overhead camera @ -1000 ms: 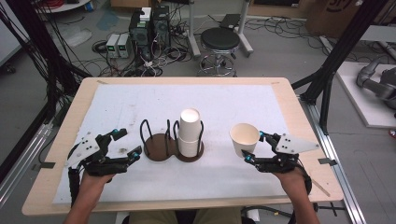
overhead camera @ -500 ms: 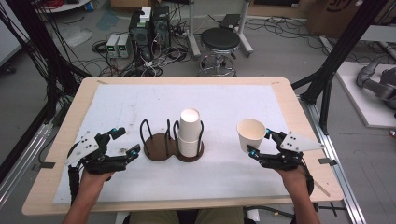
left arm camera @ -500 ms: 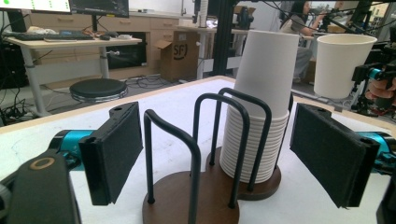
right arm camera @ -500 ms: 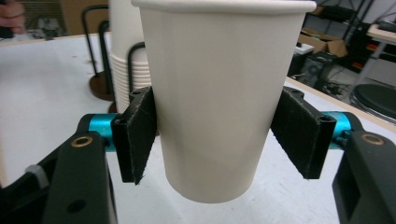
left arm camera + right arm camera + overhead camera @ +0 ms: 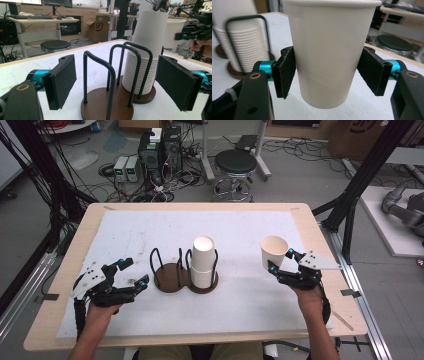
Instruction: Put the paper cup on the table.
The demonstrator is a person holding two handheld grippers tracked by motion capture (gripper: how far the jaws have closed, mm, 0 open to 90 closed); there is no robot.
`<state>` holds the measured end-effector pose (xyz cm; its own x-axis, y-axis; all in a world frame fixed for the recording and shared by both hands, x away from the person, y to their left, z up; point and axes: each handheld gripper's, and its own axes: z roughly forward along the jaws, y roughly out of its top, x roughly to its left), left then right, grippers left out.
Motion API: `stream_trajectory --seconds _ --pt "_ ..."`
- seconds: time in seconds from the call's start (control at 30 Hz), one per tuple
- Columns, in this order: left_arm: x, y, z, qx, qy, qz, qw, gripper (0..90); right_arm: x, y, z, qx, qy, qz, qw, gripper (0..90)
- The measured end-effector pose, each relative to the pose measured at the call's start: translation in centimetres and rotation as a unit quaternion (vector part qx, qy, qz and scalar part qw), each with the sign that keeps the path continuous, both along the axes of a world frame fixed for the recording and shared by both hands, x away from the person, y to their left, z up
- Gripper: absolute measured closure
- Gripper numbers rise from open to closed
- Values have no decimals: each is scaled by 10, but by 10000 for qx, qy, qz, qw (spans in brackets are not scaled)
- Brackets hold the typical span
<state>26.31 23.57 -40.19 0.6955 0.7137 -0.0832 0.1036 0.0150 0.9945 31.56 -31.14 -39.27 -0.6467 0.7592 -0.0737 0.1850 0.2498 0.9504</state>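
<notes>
A white paper cup (image 5: 274,251) stands upright between the jaws of my right gripper (image 5: 280,260), right of the cup holder. In the right gripper view both pads (image 5: 285,73) touch the cup (image 5: 328,55), and the jaws have just been opening slightly with it between them. I cannot tell if its base rests on the white mat. The dark wooden double holder (image 5: 170,281) has wire hoops: its right ring holds a stack of upside-down paper cups (image 5: 202,262), its left ring is empty. My left gripper (image 5: 134,272) is open just left of the holder (image 5: 107,105), holding nothing.
A white mat (image 5: 240,300) covers the wooden table (image 5: 315,227). Beyond the far edge stand a round stool (image 5: 235,162), electronics boxes and loose cables on the floor. Black frame posts rise at both sides of the table.
My right gripper has carried the paper cup to the right and a little farther from the person, away from the stack. The left gripper has stayed in place.
</notes>
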Motion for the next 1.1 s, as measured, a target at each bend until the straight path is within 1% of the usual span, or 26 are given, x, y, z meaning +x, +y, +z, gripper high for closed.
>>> stream_trajectory --seconds 0.03,0.1,0.2,0.23,0.33,0.4,0.43,0.47,0.5,0.6,0.63,0.67,0.7,0.73,0.8,0.87,0.93,0.97,1.1 --pt "0 0 -1 -7 3 1 10000 170 7 0 -4 37 31 -171 9998 330" --pt "0 0 -1 3 1 0 10000 170 12 0 -7 51 16 -312 9995 330" --pt "-1 0 -1 0 8 -4 10000 170 18 1 -12 33 34 -441 9990 330" --pt "-1 0 -1 0 8 -4 10000 170 18 1 -12 33 34 -441 9990 330" --pt "-2 0 -2 22 4 -2 10000 170 25 -1 -20 132 162 -648 9977 330" --pt "-2 -1 -2 37 19 -23 10000 172 28 -3 -24 145 230 -789 9965 330" --pt "-2 -1 -2 37 19 -23 10000 172 28 -3 -24 145 230 -789 9965 330" --pt "-2 -2 -3 55 29 -39 10000 172 33 -5 -29 191 318 -903 9952 330" --pt "-2 -3 -3 77 32 -45 10000 173 35 -5 -31 204 351 -964 9945 330" --pt "-1 -4 -4 97 41 -55 9999 173 39 -6 -34 203 388 -1044 9936 330" --pt "-1 -4 -5 94 59 -48 9999 173 43 -5 -38 177 465 -1176 9918 329" --pt "0 -4 -5 96 59 -45 9999 173 46 -5 -40 178 522 -1197 9913 329" --pt "0 -4 -5 96 59 -45 9999 172 46 -5 -40 178 522 -1197 9913 329" --pt "0 -4 -5 92 61 -44 9999 173 49 -4 -44 114 632 -1239 9902 328" --pt "0 -4 -5 85 71 -30 9999 173 52 -2 -48 75 740 -1254 9893 328" --pt "0 -3 -6 86 79 -32 9999 172 53 -2 -49 66 765 -1255 9891 328" --pt "-1 -3 -6 91 89 -29 9999 173 55 0 -54 -12 948 -1251 9876 328" --pt "-1 -3 -6 88 87 -27 9999 172 55 -1 -55 -9 1000 -1242 9872 328" --pt "-1 -3 -6 85 92 -31 9999 173 55 -2 -57 28 1025 -1247 9869 326"
